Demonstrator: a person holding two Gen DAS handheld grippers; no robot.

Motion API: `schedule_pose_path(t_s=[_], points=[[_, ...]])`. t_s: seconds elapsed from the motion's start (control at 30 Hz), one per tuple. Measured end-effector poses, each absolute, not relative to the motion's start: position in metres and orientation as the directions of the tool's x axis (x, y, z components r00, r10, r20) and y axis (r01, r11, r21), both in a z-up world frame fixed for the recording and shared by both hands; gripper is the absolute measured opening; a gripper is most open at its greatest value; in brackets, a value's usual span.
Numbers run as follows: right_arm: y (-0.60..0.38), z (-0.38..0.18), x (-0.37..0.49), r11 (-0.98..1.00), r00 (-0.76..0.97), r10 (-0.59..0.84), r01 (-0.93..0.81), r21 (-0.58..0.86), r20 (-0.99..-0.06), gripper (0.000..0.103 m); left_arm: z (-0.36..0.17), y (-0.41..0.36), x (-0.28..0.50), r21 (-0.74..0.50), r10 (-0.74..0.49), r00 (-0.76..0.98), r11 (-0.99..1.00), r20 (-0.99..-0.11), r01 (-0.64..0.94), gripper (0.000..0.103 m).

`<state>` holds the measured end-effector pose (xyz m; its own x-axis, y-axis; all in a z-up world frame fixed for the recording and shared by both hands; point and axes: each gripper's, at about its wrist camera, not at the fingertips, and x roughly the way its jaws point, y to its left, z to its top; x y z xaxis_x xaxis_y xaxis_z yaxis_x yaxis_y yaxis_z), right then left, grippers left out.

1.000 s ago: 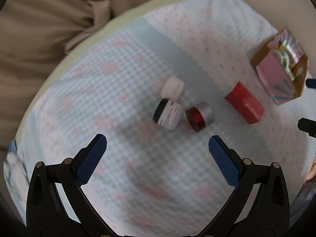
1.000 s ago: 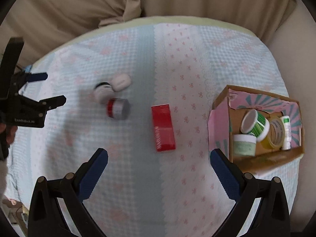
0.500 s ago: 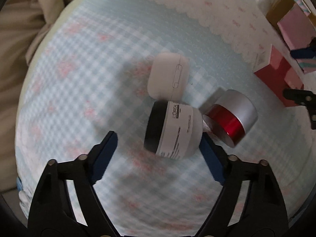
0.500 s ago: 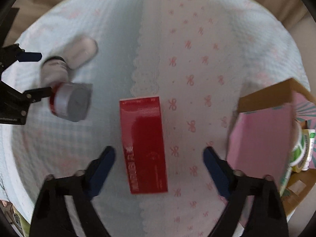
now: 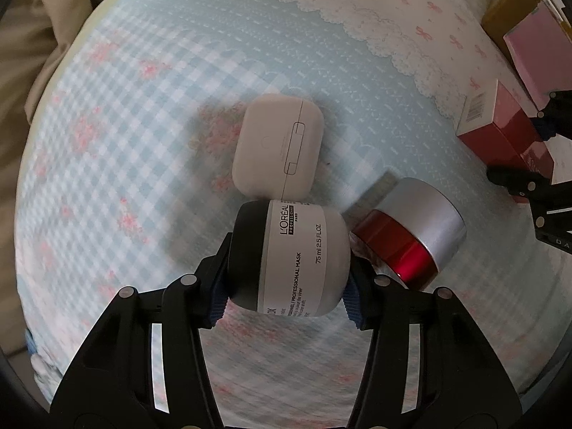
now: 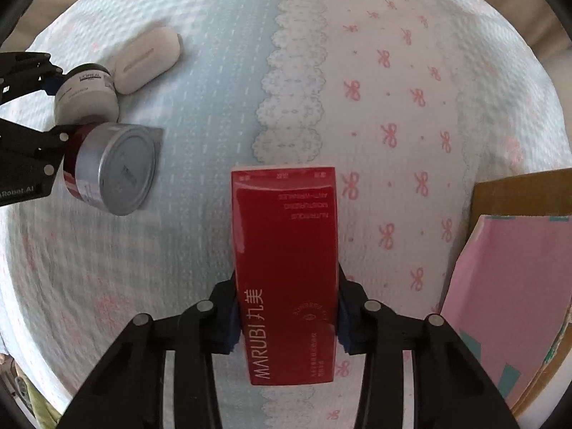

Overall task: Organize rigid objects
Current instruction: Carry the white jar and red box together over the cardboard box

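Pinched across lid and base between the left gripper jaws: a white mask jar, rigid, smooth, probably slip-prone. Clamped by its long sides between the right gripper jaws: a red carton, light, likely crushable.

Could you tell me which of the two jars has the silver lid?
The red jar, lying free beside the left gripper; the white L'Oréal jar between its fingers has a black lid.

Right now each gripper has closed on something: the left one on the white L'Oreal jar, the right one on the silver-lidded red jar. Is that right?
Not quite. The left gripper does clamp the white L'Oreal jar, but the right gripper holds the red Marubi box, as the right wrist view shows. The silver-lidded red jar lies free on the cloth.
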<state>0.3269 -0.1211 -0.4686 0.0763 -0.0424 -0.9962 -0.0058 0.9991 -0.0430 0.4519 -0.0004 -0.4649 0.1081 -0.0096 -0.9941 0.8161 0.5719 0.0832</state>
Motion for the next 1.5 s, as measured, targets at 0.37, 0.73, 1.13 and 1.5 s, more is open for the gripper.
schedule_pose_path(t_s=[0.37, 0.73, 1.13, 1.5], points=[[-0.126, -0.444, 0.321, 1.000, 0.111, -0.014, 0.028, -0.011, -0.994, 0.038, -0.436, 0.014, 0.441, 0.089, -0.047, 0.153, 0.633, -0.987, 0.769, 0.048], [-0.131, -0.382, 0.292, 0.991, 0.195, 0.079, 0.094, 0.099, -0.978, 0.038, -0.363, 0.052, 0.412, 0.064, -0.120, 0.219, 0.729, -0.968, 0.681, 0.048], [-0.120, -0.280, 0.219, 0.941, 0.299, 0.243, 0.159, 0.299, -0.923, 0.038, -0.251, 0.079, 0.321, -0.002, -0.213, 0.310, 0.827, -0.927, 0.563, 0.048], [-0.153, -0.206, 0.143, 0.938, 0.345, 0.220, 0.183, 0.295, -0.912, 0.038, -0.185, 0.041, 0.228, -0.059, -0.296, 0.366, 0.841, -0.882, 0.537, 0.048]])
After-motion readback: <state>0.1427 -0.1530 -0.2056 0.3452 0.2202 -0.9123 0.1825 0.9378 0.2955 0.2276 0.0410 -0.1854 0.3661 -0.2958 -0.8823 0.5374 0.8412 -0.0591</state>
